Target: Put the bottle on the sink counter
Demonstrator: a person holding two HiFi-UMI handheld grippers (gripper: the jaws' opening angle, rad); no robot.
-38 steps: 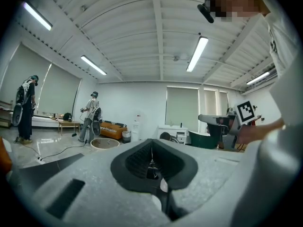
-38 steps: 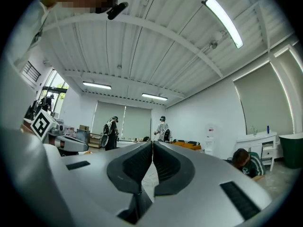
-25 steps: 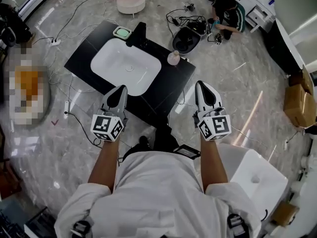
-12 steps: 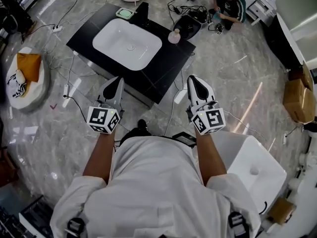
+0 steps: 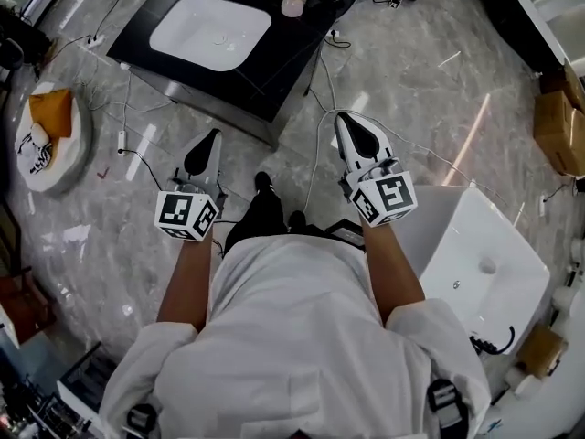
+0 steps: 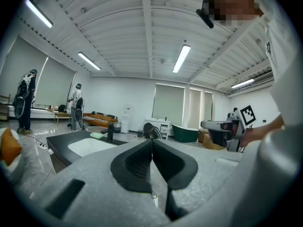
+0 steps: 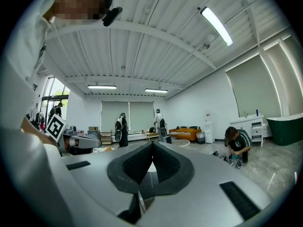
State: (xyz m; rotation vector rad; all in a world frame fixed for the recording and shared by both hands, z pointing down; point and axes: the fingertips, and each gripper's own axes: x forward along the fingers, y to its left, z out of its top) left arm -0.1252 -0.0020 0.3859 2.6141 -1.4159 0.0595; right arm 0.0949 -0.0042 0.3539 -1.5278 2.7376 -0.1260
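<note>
While you hold both at waist height over the floor, your left gripper (image 5: pixel 213 138) and right gripper (image 5: pixel 345 120) are clenched, pads meeting on nothing; the left gripper view takes in the sink counter (image 6: pixel 61 144); only the head view shows the bottle (image 5: pixel 292 5), upright on that counter beside the basin (image 5: pixel 212 32); the right gripper view faces a kneeling person (image 7: pixel 236 143).

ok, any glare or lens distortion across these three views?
Head view: wide-angle bend, light streaks glaring off the polished floor, sink counter crisp. Left gripper view: heavy fisheye, black corners, ceiling light blown out. Right gripper view: same fisheye and vignette, ceiling tube bright.
</note>
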